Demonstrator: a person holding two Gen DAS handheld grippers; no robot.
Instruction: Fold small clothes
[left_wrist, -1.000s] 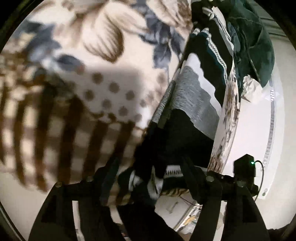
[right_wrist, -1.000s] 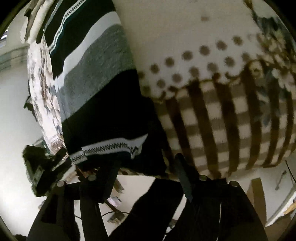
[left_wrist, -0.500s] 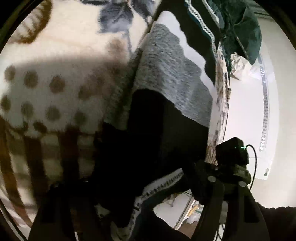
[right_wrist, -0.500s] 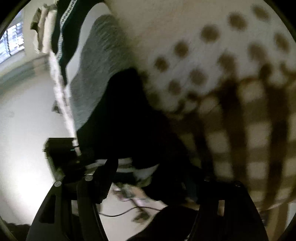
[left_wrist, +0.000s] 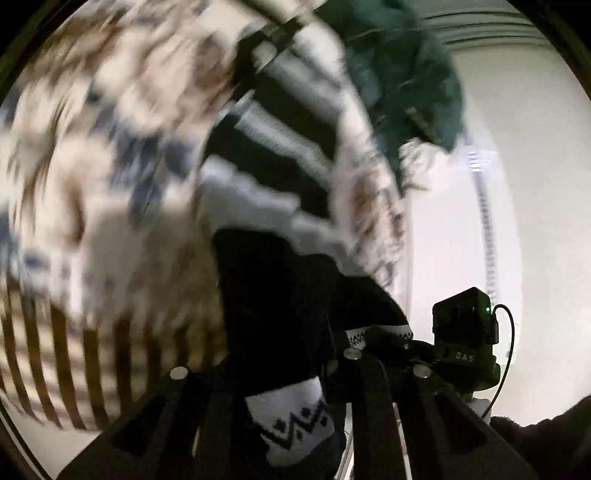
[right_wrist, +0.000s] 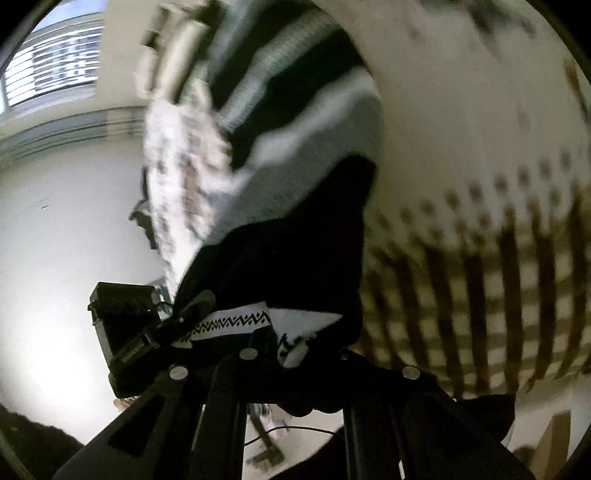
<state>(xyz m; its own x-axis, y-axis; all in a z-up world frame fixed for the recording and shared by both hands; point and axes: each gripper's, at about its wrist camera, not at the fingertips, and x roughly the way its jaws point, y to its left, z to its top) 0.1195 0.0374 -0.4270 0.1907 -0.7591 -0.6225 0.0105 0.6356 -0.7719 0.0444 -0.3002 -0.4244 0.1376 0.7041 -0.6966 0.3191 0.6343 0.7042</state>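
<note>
A small knitted garment (left_wrist: 273, 295) with black, grey, white and teal bands and a zigzag hem lies along the edge of a bed. My left gripper (left_wrist: 273, 373) is shut on its black hem end, the white zigzag trim hanging between the fingers. My right gripper (right_wrist: 291, 354) is shut on the same hem (right_wrist: 236, 321) from the other side. Each gripper shows in the other's view: the right one in the left wrist view (left_wrist: 461, 332) and the left one in the right wrist view (right_wrist: 125, 321). Both views are blurred by motion.
The garment rests on a cream blanket (left_wrist: 92, 221) with brown dots, stripes and blue flowers, which also shows in the right wrist view (right_wrist: 480, 184). A dark green garment (left_wrist: 406, 74) lies beyond it. A white wall (left_wrist: 517, 221) and a window (right_wrist: 48, 70) are behind.
Both grippers have closed on the hem and lifted it off the blanket, pulling back from the bed. The views have swung away and blurred.
</note>
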